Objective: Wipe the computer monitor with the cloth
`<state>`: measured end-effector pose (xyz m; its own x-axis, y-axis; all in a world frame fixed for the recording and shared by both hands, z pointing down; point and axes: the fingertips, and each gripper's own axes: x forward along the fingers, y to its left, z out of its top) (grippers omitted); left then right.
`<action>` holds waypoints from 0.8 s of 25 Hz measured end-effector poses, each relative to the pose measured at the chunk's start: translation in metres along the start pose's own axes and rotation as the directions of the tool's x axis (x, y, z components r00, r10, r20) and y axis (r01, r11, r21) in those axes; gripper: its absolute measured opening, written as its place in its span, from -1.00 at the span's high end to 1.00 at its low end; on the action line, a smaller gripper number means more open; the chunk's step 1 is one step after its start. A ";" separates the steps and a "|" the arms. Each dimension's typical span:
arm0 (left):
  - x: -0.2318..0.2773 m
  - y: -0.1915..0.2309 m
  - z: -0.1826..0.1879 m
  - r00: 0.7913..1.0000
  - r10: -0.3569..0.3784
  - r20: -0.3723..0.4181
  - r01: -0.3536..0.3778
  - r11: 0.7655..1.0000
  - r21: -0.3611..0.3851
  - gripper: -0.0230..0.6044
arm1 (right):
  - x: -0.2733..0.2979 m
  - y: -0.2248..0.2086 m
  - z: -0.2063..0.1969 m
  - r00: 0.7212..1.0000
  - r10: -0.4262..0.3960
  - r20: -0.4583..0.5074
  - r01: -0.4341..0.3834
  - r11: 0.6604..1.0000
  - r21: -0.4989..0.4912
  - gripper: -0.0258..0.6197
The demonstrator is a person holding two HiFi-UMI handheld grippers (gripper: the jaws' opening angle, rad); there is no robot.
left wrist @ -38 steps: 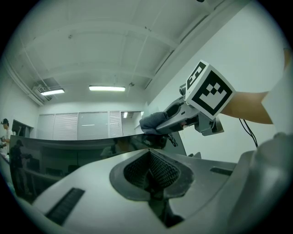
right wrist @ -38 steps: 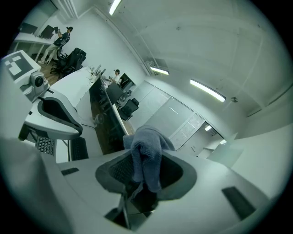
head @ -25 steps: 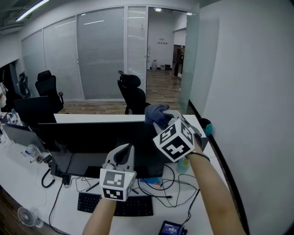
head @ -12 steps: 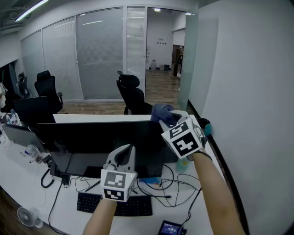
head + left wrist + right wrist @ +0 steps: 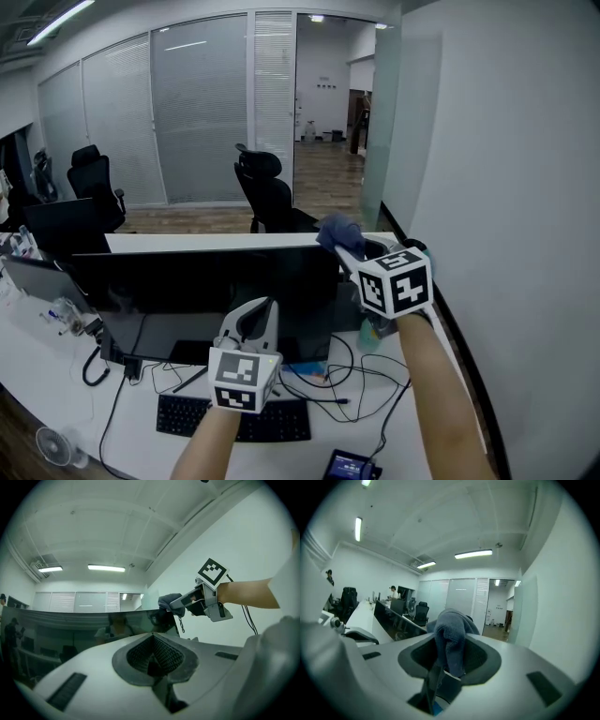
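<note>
A wide black monitor (image 5: 202, 291) stands on the white desk (image 5: 441, 375). My right gripper (image 5: 352, 251) is shut on a blue-grey cloth (image 5: 337, 230), which sits at the monitor's top right corner. The right gripper view shows the cloth (image 5: 450, 637) bunched between the jaws of the right gripper (image 5: 446, 663), with the monitor (image 5: 396, 618) beyond on the left. My left gripper (image 5: 255, 314) is shut on nothing, low in front of the screen. In the left gripper view, above the shut left gripper (image 5: 152, 657), are the dark screen (image 5: 70, 625) and the right gripper (image 5: 180, 603) with the cloth (image 5: 168, 602).
A black keyboard (image 5: 234, 419), tangled cables (image 5: 342, 375) and a small dark device (image 5: 349, 465) lie on the desk below the monitor. A greenish bottle (image 5: 369, 335) stands by the monitor's right end. A white wall (image 5: 506, 187) runs close on the right. An office chair (image 5: 267, 192) stands behind.
My right gripper has carried the cloth to the right along the monitor's top edge, to its right corner. The left gripper has hardly moved.
</note>
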<state>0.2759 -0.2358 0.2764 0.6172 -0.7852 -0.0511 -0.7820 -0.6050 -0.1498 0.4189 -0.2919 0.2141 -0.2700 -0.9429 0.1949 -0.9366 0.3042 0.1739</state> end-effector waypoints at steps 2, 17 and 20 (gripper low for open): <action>0.000 -0.001 -0.004 1.000 -0.005 -0.007 0.005 1.000 -0.003 0.90 | -0.001 -0.001 -0.004 1.000 0.009 0.026 -0.011 0.997 0.078 0.50; -0.003 0.001 -0.015 1.000 -0.003 -0.021 0.003 1.000 -0.016 0.90 | -0.005 -0.008 -0.044 0.972 0.021 0.234 -0.165 0.770 0.617 0.50; -0.003 0.001 -0.017 1.000 0.000 -0.022 -0.001 1.000 -0.017 0.90 | -0.006 -0.006 -0.051 0.972 0.020 0.235 -0.169 0.756 0.632 0.50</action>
<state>0.2713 -0.2363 0.2931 0.6147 -0.7882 -0.0290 -0.7840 -0.6065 -0.1326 0.4369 -0.2815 0.2608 -0.3339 -0.9420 -0.0341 -0.8040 0.3035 -0.5114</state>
